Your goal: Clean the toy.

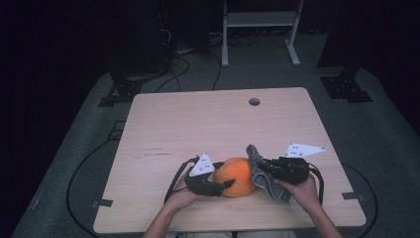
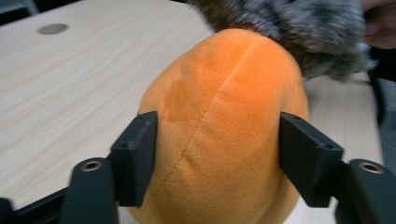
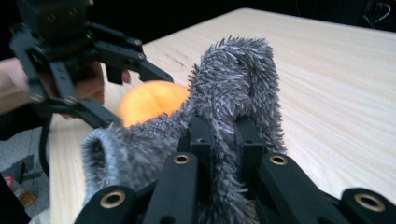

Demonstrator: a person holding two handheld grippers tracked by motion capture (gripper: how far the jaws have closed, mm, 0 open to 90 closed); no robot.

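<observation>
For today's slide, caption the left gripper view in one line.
Left gripper squeezing an orange plush ball, grey fuzzy cloth draped behind it.

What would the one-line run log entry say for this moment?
left tool: jaws against orange plush toy | right tool: shut on grey fuzzy cloth | cloth at toy's top | table

Orange plush (image 1: 236, 176) touching grey cloth (image 1: 261, 171)

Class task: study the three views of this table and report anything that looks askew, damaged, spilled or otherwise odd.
Nothing stands out. The orange plush ball sits intact on the table, with the left gripper astride it, pads against its sides. The right gripper is clamped on a fuzzy grey cloth, which drapes against the ball. No spills or damage show.
</observation>
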